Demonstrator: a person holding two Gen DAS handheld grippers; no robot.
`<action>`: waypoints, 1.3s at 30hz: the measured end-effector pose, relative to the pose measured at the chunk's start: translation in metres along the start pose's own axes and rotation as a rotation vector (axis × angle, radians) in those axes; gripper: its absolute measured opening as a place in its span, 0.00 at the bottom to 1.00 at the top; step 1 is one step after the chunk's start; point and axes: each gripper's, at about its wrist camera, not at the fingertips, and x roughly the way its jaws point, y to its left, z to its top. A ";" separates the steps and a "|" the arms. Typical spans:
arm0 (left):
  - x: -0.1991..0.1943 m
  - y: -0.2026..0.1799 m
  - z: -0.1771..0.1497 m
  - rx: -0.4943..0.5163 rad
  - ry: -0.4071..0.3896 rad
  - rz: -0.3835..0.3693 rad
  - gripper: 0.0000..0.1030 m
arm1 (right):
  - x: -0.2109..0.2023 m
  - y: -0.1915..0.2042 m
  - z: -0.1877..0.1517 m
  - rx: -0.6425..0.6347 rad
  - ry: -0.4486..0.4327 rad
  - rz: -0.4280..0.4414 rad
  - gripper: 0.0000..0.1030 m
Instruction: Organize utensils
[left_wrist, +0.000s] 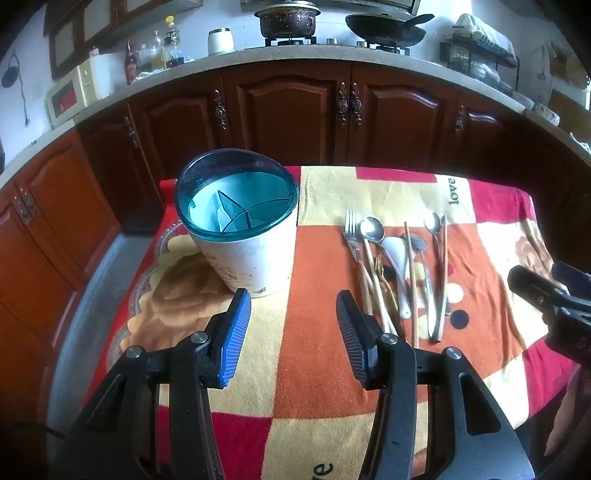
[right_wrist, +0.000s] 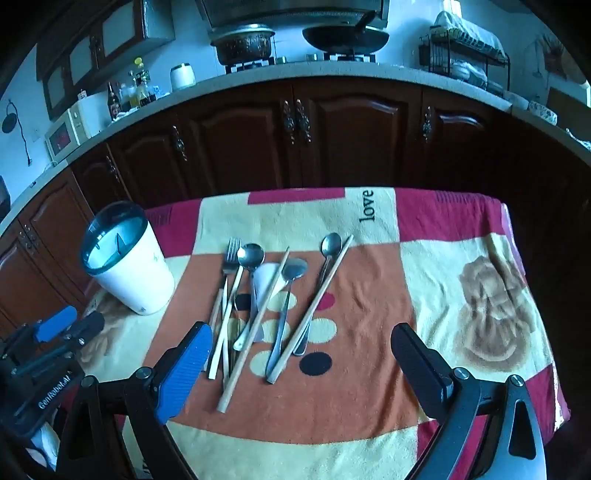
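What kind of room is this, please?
Most likely a home kitchen: a pot and a wok sit on a gas stove, wooden cabinets run under the counter, and a dish rack stands to the right.

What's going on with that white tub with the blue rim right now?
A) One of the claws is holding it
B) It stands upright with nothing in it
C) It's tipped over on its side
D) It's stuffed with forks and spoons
B: the white holder stands upright, its divided compartments bare, while the utensils lie beside it on the blanket.
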 end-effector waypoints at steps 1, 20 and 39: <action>-0.001 0.000 0.000 -0.001 -0.001 -0.001 0.46 | -0.002 0.001 0.000 -0.005 -0.005 -0.003 0.94; -0.002 -0.008 0.002 0.008 0.007 -0.024 0.46 | -0.013 0.009 0.001 -0.038 -0.047 -0.027 0.94; 0.002 -0.013 0.006 0.036 0.019 -0.005 0.46 | -0.012 0.007 0.002 -0.057 -0.046 -0.035 0.94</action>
